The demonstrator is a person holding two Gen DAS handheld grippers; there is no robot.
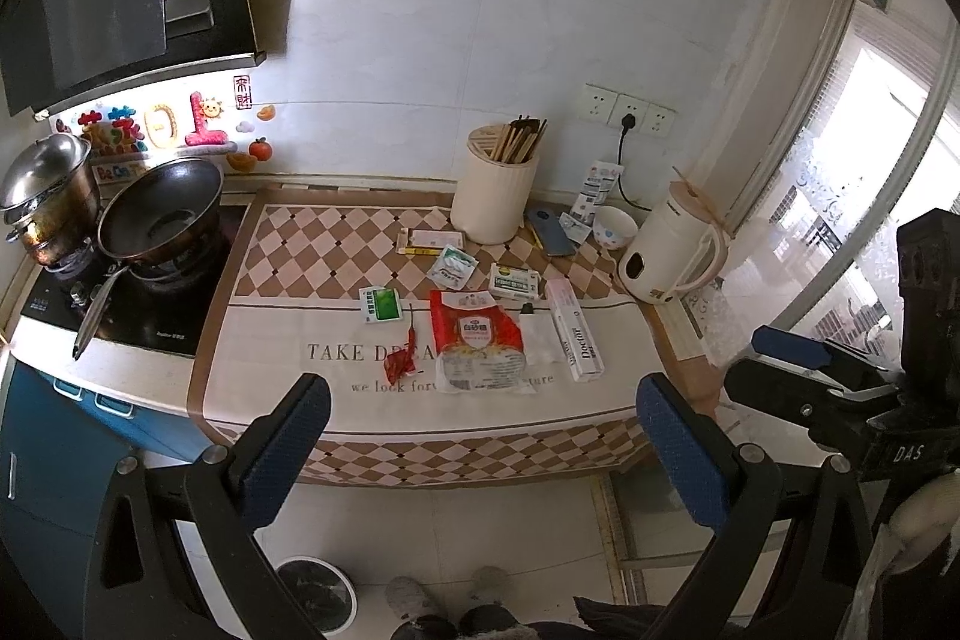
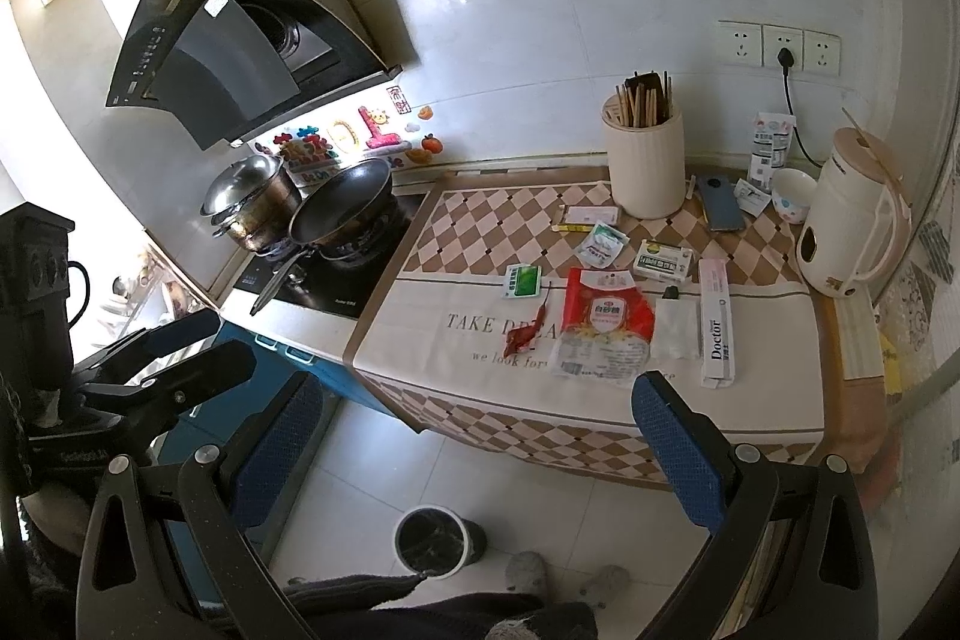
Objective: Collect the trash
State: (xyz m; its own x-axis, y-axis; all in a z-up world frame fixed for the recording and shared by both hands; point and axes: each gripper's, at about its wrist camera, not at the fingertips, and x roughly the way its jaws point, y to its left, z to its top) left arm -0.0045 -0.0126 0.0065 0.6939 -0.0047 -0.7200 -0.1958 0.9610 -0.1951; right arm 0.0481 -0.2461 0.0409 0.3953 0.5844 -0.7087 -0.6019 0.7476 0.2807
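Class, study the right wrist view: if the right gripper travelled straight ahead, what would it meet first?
Probably the red and white sugar bag on the tablecloth; the right gripper is open and centred on it, though depth is unclear.

1. Right gripper [image 2: 480,454] wide open, empty, held off the counter's front edge.
2. Red-and-white bag [image 2: 606,322], red wrapper [image 2: 525,334], long white box [image 2: 717,322] near the front edge of the tablecloth [image 2: 420,340].
3. Trash bin [image 2: 433,541] on the floor below.
4. Left gripper [image 2: 180,352] at left, fingers close together.
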